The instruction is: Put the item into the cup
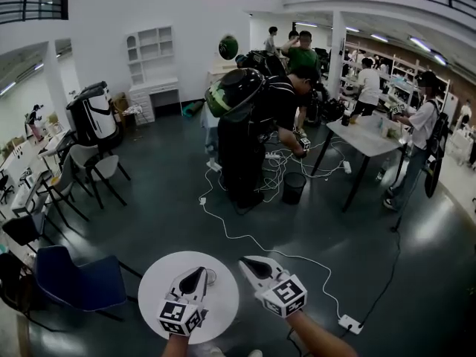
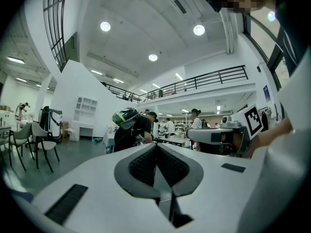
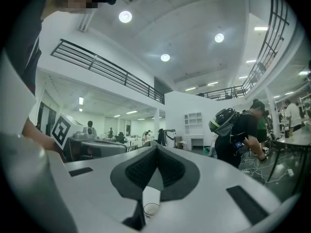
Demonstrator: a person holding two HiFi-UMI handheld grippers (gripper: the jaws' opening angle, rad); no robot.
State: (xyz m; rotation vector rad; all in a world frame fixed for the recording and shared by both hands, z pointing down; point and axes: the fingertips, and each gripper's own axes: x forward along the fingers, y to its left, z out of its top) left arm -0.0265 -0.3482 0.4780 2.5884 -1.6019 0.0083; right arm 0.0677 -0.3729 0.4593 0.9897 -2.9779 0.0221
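A: How are the tools?
B: The left tool [image 1: 198, 272] is clenched with nothing in it. The right tool [image 1: 251, 263] is clenched and empty too.
A: And the cup?
B: The white cup [image 3: 151, 203] shows just below the right tool's jaws. The round tabletop [image 1: 223, 311] lies under the left tool. I cannot make out the item.

Blue chair [image 1: 78, 280] beside round white table [image 1: 225, 300]; black bin [image 1: 294, 187] near backpacked person [image 1: 256, 121].
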